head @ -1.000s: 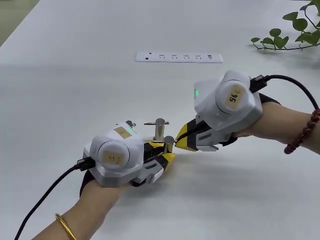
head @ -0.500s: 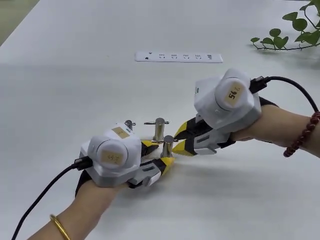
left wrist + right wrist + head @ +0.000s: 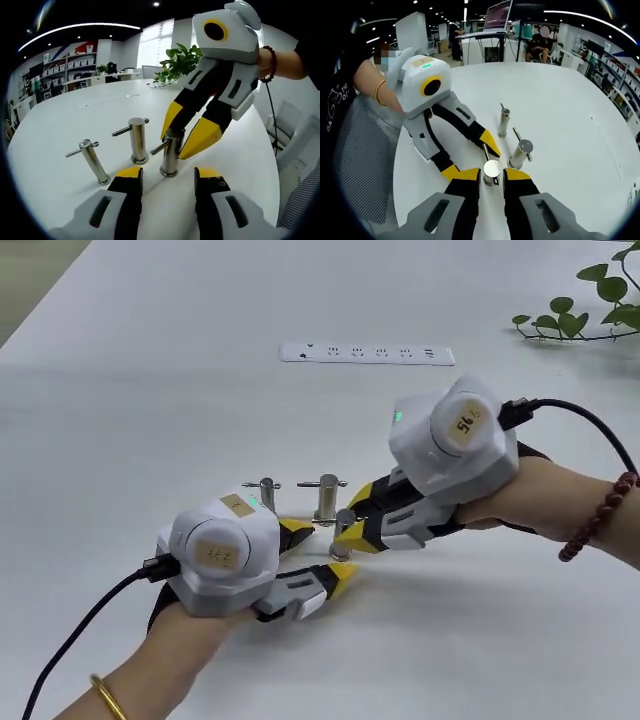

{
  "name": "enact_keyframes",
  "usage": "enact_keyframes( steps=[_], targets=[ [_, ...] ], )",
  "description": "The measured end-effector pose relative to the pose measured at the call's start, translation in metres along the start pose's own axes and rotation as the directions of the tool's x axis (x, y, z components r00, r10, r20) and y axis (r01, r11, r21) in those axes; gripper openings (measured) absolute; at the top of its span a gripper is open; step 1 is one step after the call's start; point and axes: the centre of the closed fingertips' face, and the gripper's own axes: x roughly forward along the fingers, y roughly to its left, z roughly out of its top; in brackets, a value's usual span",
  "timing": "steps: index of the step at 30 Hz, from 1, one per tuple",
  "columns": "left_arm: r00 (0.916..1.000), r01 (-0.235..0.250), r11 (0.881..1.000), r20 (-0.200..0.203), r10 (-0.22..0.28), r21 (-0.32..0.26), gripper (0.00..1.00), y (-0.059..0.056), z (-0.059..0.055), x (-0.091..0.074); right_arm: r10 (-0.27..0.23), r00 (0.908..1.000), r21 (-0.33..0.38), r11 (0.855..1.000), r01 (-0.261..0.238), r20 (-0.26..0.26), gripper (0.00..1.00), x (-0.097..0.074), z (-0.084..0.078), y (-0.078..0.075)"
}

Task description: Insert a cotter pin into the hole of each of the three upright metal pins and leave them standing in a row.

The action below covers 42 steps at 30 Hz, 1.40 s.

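Three metal pins stand in a row on the white table. The far pin and the middle pin each carry a cotter pin across the top. The near pin has a cotter pin sticking out sideways. My right gripper is shut on the head of the near pin, one yellow jaw on each side. My left gripper is open just short of that pin's base, touching nothing. In the head view the left gripper sits below and left of the right gripper.
A white power strip lies farther back on the table. A leafy plant trails at the far right corner. Black cables run from both grippers toward the table's edges.
My left gripper has opened and drawn back from the near pin. The right gripper has let go of the cotter pin, moved left and closed over the pin's head.
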Motion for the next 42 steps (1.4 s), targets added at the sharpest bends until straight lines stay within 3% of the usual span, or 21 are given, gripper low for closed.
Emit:
enact_keyframes(
  steps=[21,35,42],
  targets=[
    [0.9996,-0.004,1.0,0.026,0.004,-0.018,0.5,-0.001,0.007,-0.009,0.014,0.9991,0.02,1.0,-0.015,0.039,0.08,0.004,0.003,0.0],
    [0.9984,-0.023,0.999,0.051,0.024,-0.023,0.69,-0.002,0.017,-0.026,0.013,0.9987,0.05,0.999,-0.015,0.05,0.08,0.0,0.002,-0.006],
    [0.9971,-0.036,0.999,0.066,0.039,-0.038,0.74,0.0,0.022,-0.039,0.002,0.999,0.047,0.999,-0.004,0.044,0.08,-0.005,0.001,-0.01]
  ],
)
